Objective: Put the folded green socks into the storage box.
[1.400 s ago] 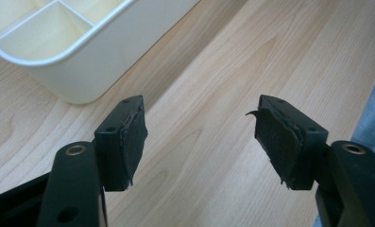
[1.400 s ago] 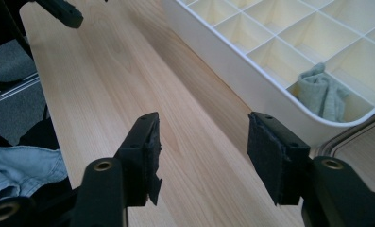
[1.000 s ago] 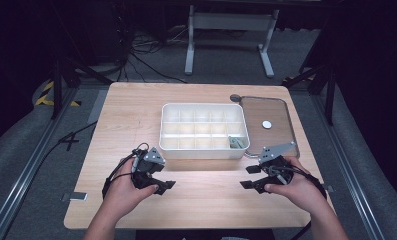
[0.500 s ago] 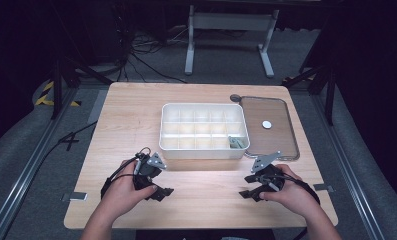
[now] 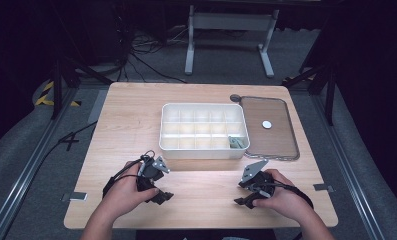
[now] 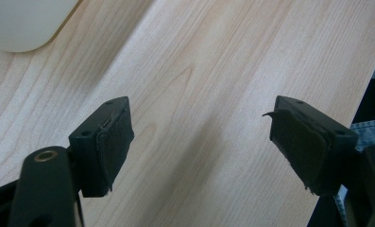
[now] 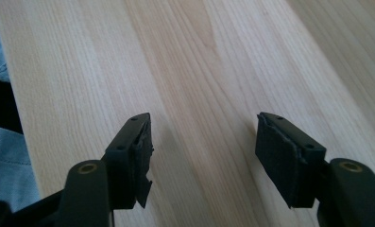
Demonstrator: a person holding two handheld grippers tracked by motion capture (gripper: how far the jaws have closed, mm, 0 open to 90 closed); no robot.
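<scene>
Both grippers are rested on the table (image 5: pixel 116 125) in front of the white compartment box (image 5: pixel 204 131). The left gripper (image 5: pixel 162 195) has just been opened wide, nothing between; the right gripper (image 5: pixel 242 200) is likewise spread and empty (work apparently finished). Next, probably only withdrawal is called for.

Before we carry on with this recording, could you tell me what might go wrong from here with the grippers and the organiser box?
1. Both jaws stand open over bare wood: the left gripper and right gripper hold nothing, so a first grasp could miss.
2. The white compartment box looks light; a reach into it might push it across the table.
3. The clear lid lies beside the box; the right gripper could knock it towards the table edge.
</scene>
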